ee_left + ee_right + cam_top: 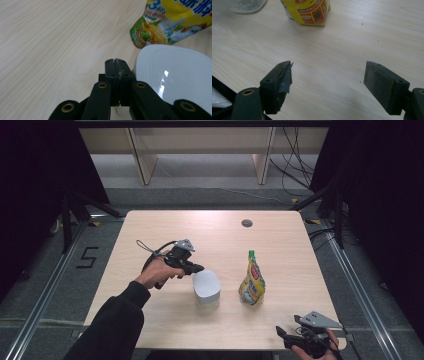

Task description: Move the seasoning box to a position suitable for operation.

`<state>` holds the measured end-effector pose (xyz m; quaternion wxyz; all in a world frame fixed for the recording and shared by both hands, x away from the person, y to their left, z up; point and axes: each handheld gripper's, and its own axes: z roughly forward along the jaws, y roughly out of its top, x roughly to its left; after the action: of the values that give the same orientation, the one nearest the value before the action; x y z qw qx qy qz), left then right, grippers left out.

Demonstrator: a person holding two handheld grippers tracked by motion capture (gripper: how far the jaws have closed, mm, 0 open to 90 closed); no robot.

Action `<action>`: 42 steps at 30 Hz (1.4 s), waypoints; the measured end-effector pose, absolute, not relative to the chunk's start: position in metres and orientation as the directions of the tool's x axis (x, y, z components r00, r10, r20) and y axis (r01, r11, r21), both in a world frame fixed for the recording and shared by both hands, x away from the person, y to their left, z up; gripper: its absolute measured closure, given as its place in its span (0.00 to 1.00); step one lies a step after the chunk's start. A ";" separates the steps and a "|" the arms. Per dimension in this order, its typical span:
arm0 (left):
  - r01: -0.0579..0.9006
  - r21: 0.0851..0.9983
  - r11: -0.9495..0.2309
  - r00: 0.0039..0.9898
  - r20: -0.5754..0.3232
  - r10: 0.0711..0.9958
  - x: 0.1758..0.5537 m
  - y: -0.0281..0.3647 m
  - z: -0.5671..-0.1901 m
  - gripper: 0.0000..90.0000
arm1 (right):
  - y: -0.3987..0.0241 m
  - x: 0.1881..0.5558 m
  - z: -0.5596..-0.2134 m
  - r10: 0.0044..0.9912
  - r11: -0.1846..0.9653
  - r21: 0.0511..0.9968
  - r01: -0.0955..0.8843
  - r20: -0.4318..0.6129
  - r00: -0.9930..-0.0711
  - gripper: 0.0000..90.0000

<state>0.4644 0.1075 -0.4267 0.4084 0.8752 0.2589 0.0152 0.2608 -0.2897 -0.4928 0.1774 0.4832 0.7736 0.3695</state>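
Pale wood runs under everything, and we start at our left gripper [196, 268]; its jaws are pressed together on nothing, tips at the near-left rim of the white-lidded container [206, 289], seemingly touching it, though we cannot be sure; the lid lies just to the right of the fingers, its long axis running away from us. Beyond it stands the yellow pouch [252, 282], upright, near but apart. Our right gripper [328, 81] hangs spread wide over the table [210, 232] at its near edge, farther off; dark floor and cables ring the room.
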 end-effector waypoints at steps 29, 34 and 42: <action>0.437 0.662 -0.609 0.870 -0.139 0.473 0.437 0.126 -0.423 0.99 | -0.289 0.261 -0.494 0.880 0.248 0.749 0.614 0.092 -0.466 0.27; 0.452 0.671 -0.588 0.861 -0.158 0.483 0.425 0.132 -0.424 0.99 | -0.289 0.261 -0.494 0.879 0.247 0.748 0.616 0.093 -0.467 0.27; 0.474 0.693 -0.542 0.841 -0.174 0.513 0.407 0.145 -0.427 0.99 | -0.289 0.260 -0.494 0.880 0.258 0.749 0.610 0.079 -0.468 0.27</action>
<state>0.4074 0.1448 -0.4268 0.3870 0.8778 0.2812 0.0249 0.2604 -0.2889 -0.4937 0.1812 0.4827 0.7720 0.3719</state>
